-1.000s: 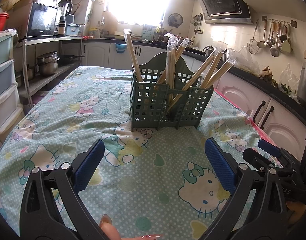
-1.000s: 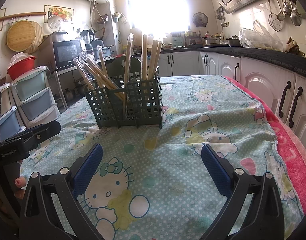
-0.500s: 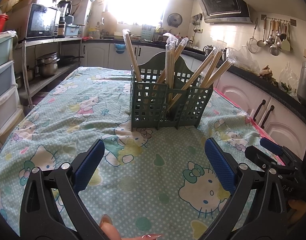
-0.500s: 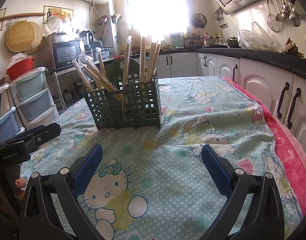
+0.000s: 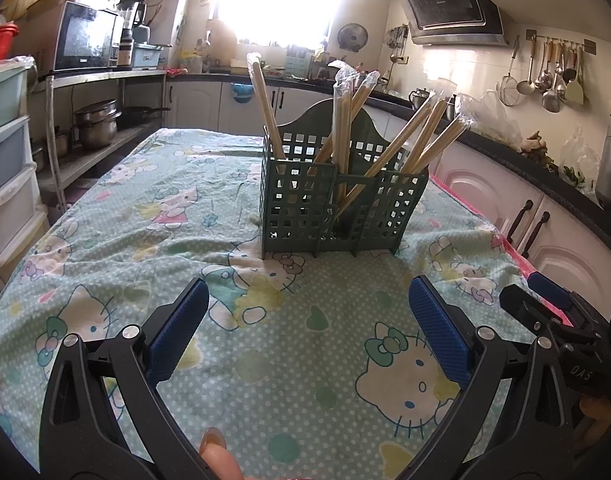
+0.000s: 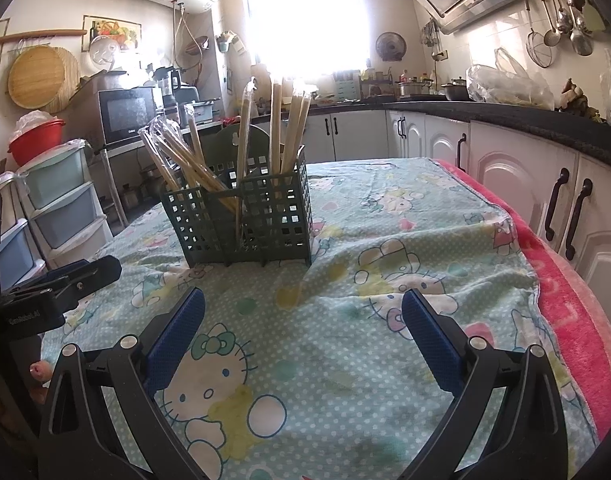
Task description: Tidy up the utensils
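Note:
A dark green slotted utensil holder (image 5: 337, 208) stands upright on the table, also in the right wrist view (image 6: 241, 220). Several plastic-wrapped wooden chopsticks (image 5: 345, 120) stand in its compartments, leaning outward; they also show in the right wrist view (image 6: 277, 124). My left gripper (image 5: 307, 320) is open and empty, low over the cloth, well short of the holder. My right gripper (image 6: 303, 320) is open and empty, also short of the holder. The right gripper shows at the right edge of the left wrist view (image 5: 553, 312); the left gripper shows at the left edge of the right wrist view (image 6: 61, 284).
The table wears a green Hello Kitty cloth (image 5: 265, 360) over a pink blanket along its right edge (image 6: 565, 280). Plastic drawers (image 6: 53, 208) and a shelf with pots (image 5: 97, 124) stand to the left. White cabinets (image 6: 525, 184) run along the right.
Both grippers have drifted slightly; the holder sits a little further left in the right wrist view. Both stay open and empty.

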Motion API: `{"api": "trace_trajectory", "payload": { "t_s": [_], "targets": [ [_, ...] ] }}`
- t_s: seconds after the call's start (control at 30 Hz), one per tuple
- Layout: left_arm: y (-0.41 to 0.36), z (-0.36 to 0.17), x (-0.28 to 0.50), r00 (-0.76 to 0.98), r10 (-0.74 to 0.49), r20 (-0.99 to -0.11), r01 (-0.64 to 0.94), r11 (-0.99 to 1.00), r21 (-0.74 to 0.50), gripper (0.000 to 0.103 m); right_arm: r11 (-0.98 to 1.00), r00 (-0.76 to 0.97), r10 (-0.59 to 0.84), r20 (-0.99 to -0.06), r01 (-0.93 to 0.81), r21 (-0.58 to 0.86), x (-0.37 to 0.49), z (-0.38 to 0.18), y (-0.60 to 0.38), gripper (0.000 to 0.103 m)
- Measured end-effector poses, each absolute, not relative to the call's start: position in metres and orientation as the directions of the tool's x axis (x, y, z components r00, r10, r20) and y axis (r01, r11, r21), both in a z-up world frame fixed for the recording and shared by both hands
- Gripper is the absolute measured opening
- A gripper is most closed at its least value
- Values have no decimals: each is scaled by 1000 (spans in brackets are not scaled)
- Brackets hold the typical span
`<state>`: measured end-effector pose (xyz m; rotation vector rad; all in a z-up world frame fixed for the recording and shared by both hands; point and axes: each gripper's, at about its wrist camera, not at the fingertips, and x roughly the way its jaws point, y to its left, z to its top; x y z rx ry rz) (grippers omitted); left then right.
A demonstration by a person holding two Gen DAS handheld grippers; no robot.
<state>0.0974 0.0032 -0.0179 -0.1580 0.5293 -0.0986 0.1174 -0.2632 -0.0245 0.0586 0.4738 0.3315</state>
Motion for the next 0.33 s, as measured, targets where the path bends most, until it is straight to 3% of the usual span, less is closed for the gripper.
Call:
{"api": "trace_trajectory", "payload": {
  "t_s": [0.27, 0.33],
  "targets": [
    [43, -16, 120, 812, -60, -580, -49, 984, -171, 92, 975, 857, 222, -464, -201, 95, 137, -13, -296, 96],
    [66, -16, 135, 786, 21, -618, -119, 986, -118, 92, 992, 828, 119, -548, -119, 37, 161, -14, -313, 96]
  ]
}}
